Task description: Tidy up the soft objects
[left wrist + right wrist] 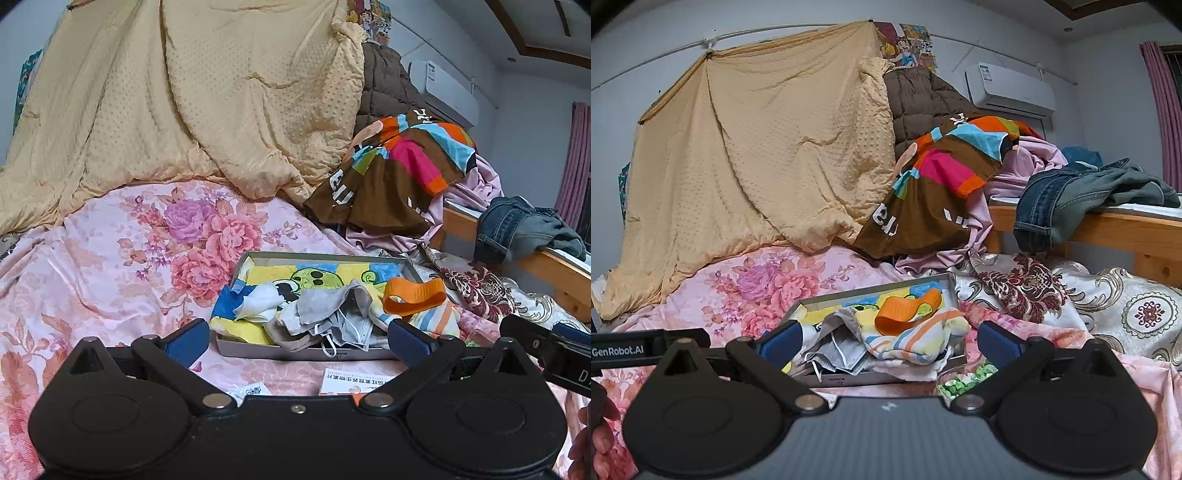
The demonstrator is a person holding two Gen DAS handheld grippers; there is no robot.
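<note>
A shallow grey box (295, 353) (871, 377) lies on the floral bed sheet (110, 277). It holds a yellow and blue cartoon cloth (306, 275), grey face masks (332, 314) (842, 350), a striped cloth (916, 339) and an orange band (413, 295) (905, 308). My left gripper (297, 338) is open and empty, just in front of the box. My right gripper (888, 338) is open and empty, also just in front of the box.
A beige quilt (184, 92) hangs behind the bed. A colourful brown cloth (388, 173) and pink clothes are piled at the right. Jeans (1071, 199) hang over a wooden rail (1126, 229). A small card (354, 380) and a green patterned packet (964, 380) lie near the box.
</note>
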